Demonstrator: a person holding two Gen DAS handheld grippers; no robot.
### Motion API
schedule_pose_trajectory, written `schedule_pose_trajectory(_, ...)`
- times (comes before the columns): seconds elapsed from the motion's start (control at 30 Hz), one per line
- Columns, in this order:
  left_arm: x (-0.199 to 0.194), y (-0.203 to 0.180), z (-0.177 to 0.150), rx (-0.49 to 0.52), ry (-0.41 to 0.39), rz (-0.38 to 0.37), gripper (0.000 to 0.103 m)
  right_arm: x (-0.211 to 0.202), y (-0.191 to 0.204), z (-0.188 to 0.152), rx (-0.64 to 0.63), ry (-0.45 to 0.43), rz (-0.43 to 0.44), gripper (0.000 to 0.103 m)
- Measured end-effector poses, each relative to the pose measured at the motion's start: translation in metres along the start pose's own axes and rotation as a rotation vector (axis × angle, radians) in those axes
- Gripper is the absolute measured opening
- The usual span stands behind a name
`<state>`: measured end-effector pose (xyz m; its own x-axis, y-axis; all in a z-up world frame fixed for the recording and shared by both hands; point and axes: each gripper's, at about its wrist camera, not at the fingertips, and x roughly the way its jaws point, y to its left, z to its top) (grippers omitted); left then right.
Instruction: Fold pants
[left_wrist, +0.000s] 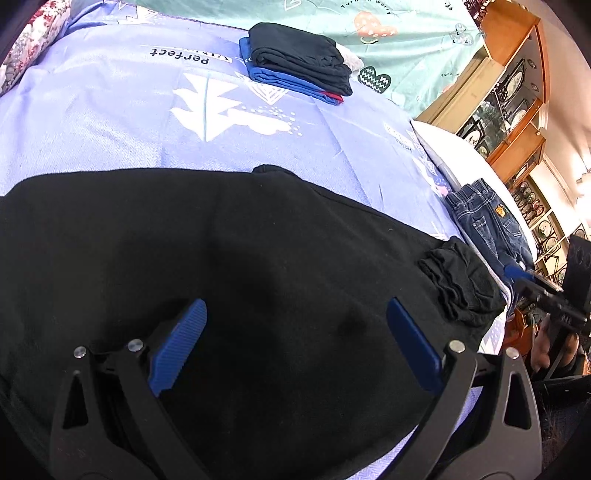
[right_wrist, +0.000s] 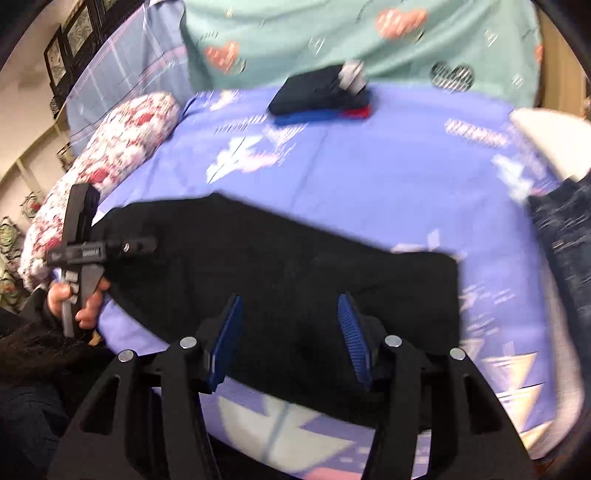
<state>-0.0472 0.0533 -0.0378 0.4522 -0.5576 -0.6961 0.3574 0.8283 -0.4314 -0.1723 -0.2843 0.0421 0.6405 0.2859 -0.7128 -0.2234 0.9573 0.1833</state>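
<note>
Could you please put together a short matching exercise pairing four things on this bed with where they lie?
Things:
1. black pants
2. jeans
3. folded stack
4. floral pillow

Places:
A. far side, near the green cover
B. left edge of the bed in the right wrist view
C. spread on the sheet just ahead of both grippers
D. right edge of the bed, partly hanging off

Pairs: 1-C, 2-D, 3-A, 4-B
</note>
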Motion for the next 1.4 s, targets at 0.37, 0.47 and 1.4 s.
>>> schedule_pose_trajectory(0.37, -0.001, 0.001, -0.001, -0.006, -0.004, -0.001, 0.099, 0.076, 0.006, -0.015, -0.085, 0.186, -0.08, 0.05)
schedule_pose_trajectory(0.47, -0.001, 0.001, -0.001, -0.006, -0.004, 0.0, 0.099, 0.071, -0.006, -0.01, -0.028, 0.18, -0.058, 0.018)
schedule_pose_trajectory(1.4, -0.002, 0.002, -0.001, -0.011, -0.007, -0.009, 0.099, 0.082, 0.038, -0.016, -0.215, 0.24, -0.039, 0.046)
